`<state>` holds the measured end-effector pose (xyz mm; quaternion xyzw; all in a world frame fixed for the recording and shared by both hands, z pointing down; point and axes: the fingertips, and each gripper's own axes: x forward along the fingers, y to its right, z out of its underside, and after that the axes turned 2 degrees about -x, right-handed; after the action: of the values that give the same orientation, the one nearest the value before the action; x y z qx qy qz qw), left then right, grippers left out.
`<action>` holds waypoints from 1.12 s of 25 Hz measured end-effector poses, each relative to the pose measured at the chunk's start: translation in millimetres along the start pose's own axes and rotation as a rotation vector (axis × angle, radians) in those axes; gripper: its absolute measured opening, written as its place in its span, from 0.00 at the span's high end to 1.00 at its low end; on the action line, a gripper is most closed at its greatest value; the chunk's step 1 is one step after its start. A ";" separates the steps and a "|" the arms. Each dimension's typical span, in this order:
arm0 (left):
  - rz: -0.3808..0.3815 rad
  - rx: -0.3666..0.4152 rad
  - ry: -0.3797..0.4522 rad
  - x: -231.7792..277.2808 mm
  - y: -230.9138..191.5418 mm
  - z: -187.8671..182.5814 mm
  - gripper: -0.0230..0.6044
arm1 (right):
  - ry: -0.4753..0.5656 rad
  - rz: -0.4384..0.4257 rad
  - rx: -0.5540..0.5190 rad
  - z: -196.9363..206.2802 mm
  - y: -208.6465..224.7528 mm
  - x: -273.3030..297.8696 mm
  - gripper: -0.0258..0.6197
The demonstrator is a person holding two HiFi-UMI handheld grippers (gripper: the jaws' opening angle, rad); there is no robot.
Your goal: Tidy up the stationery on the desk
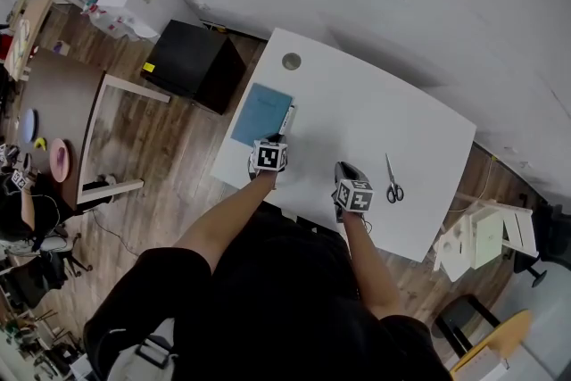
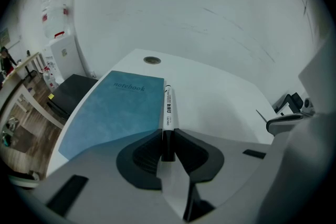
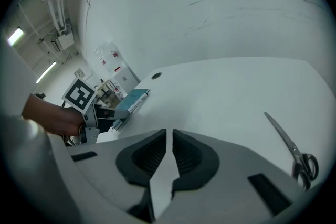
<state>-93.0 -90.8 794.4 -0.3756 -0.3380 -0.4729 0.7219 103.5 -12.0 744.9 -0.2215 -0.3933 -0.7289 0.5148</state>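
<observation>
Left gripper view shows the left tongs [image 2: 168, 135] clamped on a marker [image 2: 168, 105] beside the notebook [image 2: 113, 110]; right tongs [image 3: 169, 136] closed, empty.

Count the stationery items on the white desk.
3: blue notebook by the desk's left edge; marker beside it, clamped in the left gripper; scissors toward the right. Others may be hidden.

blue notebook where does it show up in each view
Head view: blue notebook at the desk left edge, left of the marker.
Left gripper view: notebook left of centre, beside the marker.
Right gripper view: notebook small, mid-left.
Shared landmark: round desk hole beyond it.
</observation>
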 end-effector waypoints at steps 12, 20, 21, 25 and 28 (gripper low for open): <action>-0.003 0.009 -0.029 5.1 1.2 14.2 0.84 | -0.011 0.009 0.024 12.6 -3.7 -11.0 0.89; 0.028 0.005 -0.023 6.9 -1.6 19.5 0.84 | -0.048 -0.003 0.012 38.9 -8.5 -18.2 0.89; 0.030 0.006 -0.023 6.6 -1.2 19.4 0.84 | -0.048 -0.004 0.014 40.8 -8.4 -19.2 0.89; 0.032 0.013 -0.017 2.9 -0.1 18.8 0.80 | -0.048 -0.012 0.015 46.1 -8.8 -23.2 0.89; 0.026 0.016 -0.006 -3.1 0.0 16.4 0.78 | -0.049 -0.018 0.005 48.1 -7.0 -24.8 0.89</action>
<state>-96.2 -75.3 799.8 -0.3756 -0.3387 -0.4596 0.7300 102.4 42.0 753.0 -0.2345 -0.4097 -0.7269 0.4988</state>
